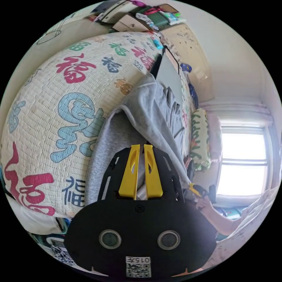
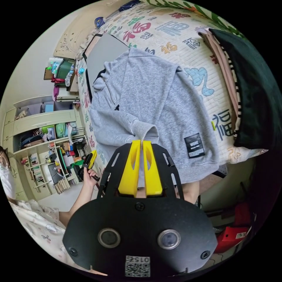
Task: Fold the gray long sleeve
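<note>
The gray top point(image 2: 152, 105) lies spread on a bed mat point(image 2: 176, 32) printed with coloured characters, its hem with a black patch point(image 2: 194, 145) hanging over the mat's edge at 5 o'clock in the right gripper view. In that view the right gripper point(image 2: 141, 143) has its yellow jaws nearly together, clamped on the ribbed cuff point(image 2: 143, 129) of a sleeve that is pulled across the body of the top toward 6 o'clock. The left gripper shows at 8 o'clock there point(image 2: 91, 160), held in a hand point(image 2: 88, 176). In the left gripper view the left gripper point(image 1: 140, 147) has its jaws close together with gray cloth between them (whether both press on it I cannot tell), and a lifted fold of the top point(image 1: 152, 117) runs from 12 toward 4 o'clock. A window point(image 1: 243, 164) glows at 3 o'clock. In the right gripper view, a dark cushion point(image 2: 252, 97) sits at 3 o'clock and shelves point(image 2: 44, 141) at 9.
</note>
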`<action>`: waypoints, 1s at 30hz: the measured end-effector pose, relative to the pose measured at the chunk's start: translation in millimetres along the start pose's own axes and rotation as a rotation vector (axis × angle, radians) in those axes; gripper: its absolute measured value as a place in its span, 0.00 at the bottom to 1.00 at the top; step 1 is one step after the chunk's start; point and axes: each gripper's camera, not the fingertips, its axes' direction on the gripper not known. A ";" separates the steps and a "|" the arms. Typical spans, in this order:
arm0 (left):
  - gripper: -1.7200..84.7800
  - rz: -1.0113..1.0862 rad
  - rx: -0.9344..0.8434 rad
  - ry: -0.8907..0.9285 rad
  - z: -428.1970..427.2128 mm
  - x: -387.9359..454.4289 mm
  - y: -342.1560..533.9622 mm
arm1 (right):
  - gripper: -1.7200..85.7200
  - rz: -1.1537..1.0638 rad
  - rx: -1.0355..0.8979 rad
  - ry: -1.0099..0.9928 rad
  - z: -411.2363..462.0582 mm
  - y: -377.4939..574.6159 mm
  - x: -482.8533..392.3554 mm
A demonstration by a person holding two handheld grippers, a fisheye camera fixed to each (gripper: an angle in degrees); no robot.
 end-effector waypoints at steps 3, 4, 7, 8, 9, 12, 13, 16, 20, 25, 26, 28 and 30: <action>0.05 -0.088 0.045 0.079 -0.8 -28.5 4.5 | 0.03 0.033 -0.004 0.024 -5.2 19.9 5.2; 0.06 -0.117 0.057 0.087 0.5 -37.0 5.3 | 0.03 0.031 -0.007 0.037 -3.4 27.7 2.5; 0.09 -0.201 0.094 0.147 6.8 -58.1 5.1 | 0.03 -0.011 -0.035 0.117 6.5 47.3 -9.1; 0.09 -0.238 0.108 0.186 9.4 -66.4 4.3 | 0.03 -0.012 -0.056 0.153 12.5 54.9 -11.6; 0.09 -0.258 0.119 0.206 10.1 -70.4 4.0 | 0.03 -0.010 -0.066 0.168 15.2 58.6 -12.6; 0.08 -0.324 0.181 0.251 6.2 -84.1 1.7 | 0.04 0.011 -0.096 0.238 24.7 75.2 -17.6; 0.07 -0.326 0.190 0.236 2.1 -85.0 -1.1 | 0.04 0.016 -0.106 0.272 27.5 81.3 -20.5; 0.06 -0.321 0.181 0.162 -6.1 -80.0 -10.5 | 0.07 -0.008 -0.115 0.369 30.0 96.4 -32.6; 0.03 -0.289 0.113 0.059 -9.4 -64.4 -24.6 | 0.08 -0.238 -0.060 0.480 37.4 113.0 -94.3; 0.02 -0.083 0.043 -0.236 -18.0 -16.3 -44.2 | 0.08 -0.620 -0.042 0.452 88.5 116.7 -204.6; 0.02 0.012 0.019 -0.329 -16.2 1.2 -48.0 | 0.08 -0.747 -0.011 0.474 102.5 122.0 -236.6; 0.02 0.134 -0.006 -0.459 -8.4 23.1 -50.3 | 0.07 -0.921 0.068 0.535 123.9 134.0 -280.6; 0.02 0.189 -0.015 -0.551 -3.7 37.7 -51.9 | 0.07 -1.029 0.097 0.554 148.0 139.6 -314.9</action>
